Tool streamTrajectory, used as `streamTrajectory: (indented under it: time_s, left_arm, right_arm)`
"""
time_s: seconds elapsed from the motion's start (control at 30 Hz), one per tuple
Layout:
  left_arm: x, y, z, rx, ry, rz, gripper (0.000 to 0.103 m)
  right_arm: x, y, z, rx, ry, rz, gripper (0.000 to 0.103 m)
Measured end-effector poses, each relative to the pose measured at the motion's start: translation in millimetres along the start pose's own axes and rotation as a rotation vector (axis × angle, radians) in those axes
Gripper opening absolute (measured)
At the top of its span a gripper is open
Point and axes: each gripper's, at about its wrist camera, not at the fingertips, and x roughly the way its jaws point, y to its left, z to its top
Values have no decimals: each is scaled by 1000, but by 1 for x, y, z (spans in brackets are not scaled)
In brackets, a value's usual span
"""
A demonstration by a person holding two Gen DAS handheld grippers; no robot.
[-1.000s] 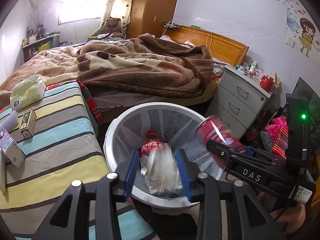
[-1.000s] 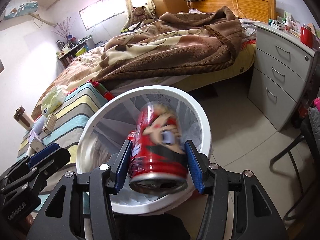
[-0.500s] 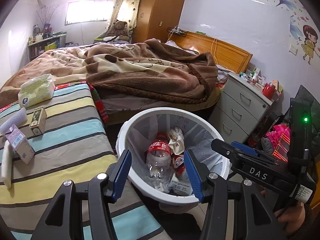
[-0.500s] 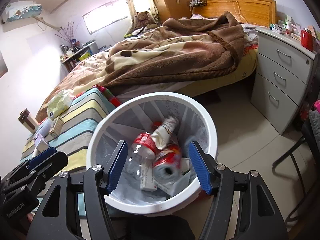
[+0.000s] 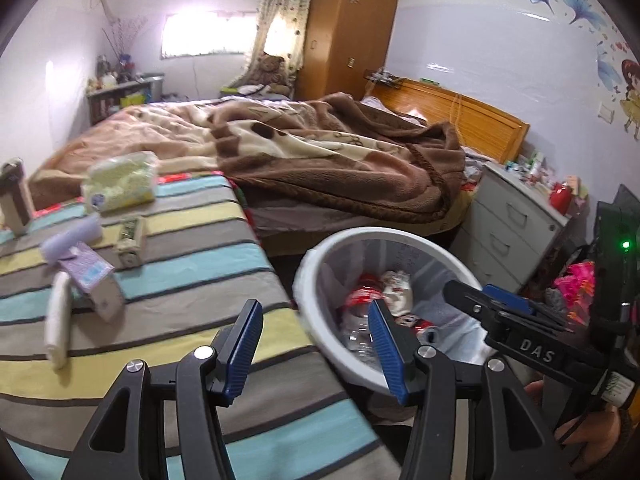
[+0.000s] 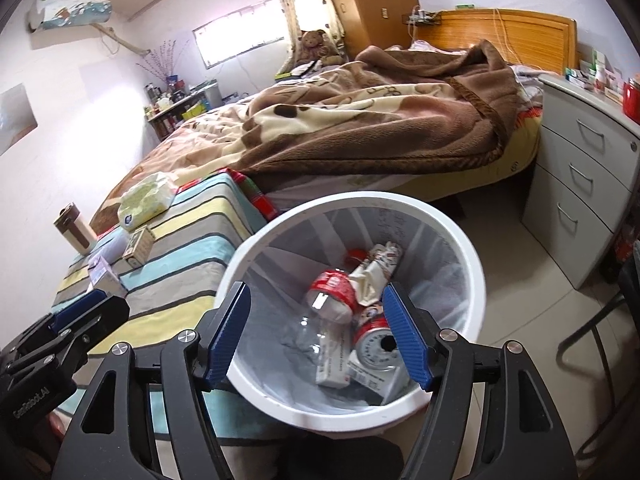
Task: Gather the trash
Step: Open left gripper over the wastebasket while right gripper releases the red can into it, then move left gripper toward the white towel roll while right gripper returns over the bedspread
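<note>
On the far left of the striped cover (image 5: 168, 292) stands a tan flask (image 5: 14, 196). Next to it lie a white roll (image 5: 58, 316), a lilac carton (image 5: 94, 284), a small green box (image 5: 130, 236) and, farther back, a tissue pack (image 5: 120, 182). The left gripper (image 5: 316, 344) hangs over the cover's edge beside the bin (image 6: 472, 280), its jaws wide apart and holding nothing. The bin stands on the floor just beside the cover, at the foot of the bed with its brown blanket (image 5: 340, 160). The trash lies inside it: a clear bottle (image 6: 324, 312) with a red label, a crumpled wrapper (image 6: 378, 262), a red can (image 6: 374, 332) and a white box (image 6: 332, 364), all touching in a heap. The right gripper (image 6: 324, 332) hangs over the bin's near rim, jaws wide apart and empty. At the right stands a grey drawer chest (image 6: 580, 168) with a red jar (image 6: 632, 96) on top.
</note>
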Motion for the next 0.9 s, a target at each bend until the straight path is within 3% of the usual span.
streamTrajectory:
  time_s: [0.3, 0.9]
  left_arm:
    - [-13, 31, -5, -40, -9, 37, 55]
    - [-35, 129, -20, -192, -5, 179, 55]
  right_arm:
    - [3, 28, -1, -75, -38, 17, 70]
    - [29, 101, 1, -251, -23, 160, 70]
